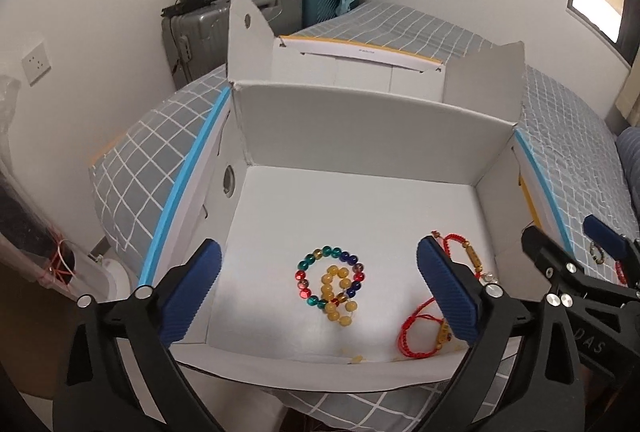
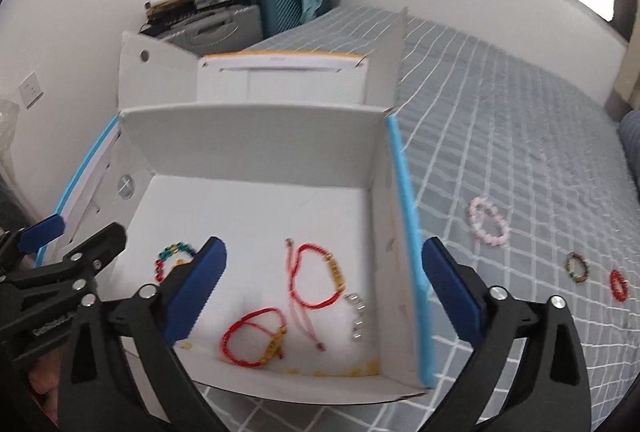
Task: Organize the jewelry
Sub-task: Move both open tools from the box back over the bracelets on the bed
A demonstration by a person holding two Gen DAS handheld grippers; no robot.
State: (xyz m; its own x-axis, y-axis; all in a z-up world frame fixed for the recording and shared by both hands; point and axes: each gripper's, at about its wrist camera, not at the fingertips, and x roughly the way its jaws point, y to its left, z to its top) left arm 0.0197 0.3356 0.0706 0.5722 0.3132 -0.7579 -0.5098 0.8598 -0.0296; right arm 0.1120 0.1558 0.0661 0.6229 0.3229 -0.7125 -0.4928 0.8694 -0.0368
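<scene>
An open white cardboard box (image 1: 360, 136) (image 2: 256, 144) lies on the bed. Inside lie a multicoloured bead bracelet (image 1: 318, 266) (image 2: 172, 254), a yellow bead bracelet (image 1: 336, 292) overlapping it, and red cord bracelets (image 1: 416, 324) (image 2: 312, 276) (image 2: 252, 336) with a silver piece (image 2: 357, 314). On the bedspread right of the box lie a pink bead bracelet (image 2: 488, 221), a dark mixed bead bracelet (image 2: 578, 266) and a red bead bracelet (image 2: 618, 285). My left gripper (image 1: 320, 292) is open and empty above the box's near side. My right gripper (image 2: 320, 296) is open and empty, straddling the box's right wall.
The grey checked bedspread (image 2: 520, 120) stretches to the right. Suitcases (image 1: 224, 28) with clutter on top stand against the far wall. The box's raised flaps (image 1: 244, 28) stand at its far side. A dark blue pillow (image 2: 630, 140) lies at the right edge.
</scene>
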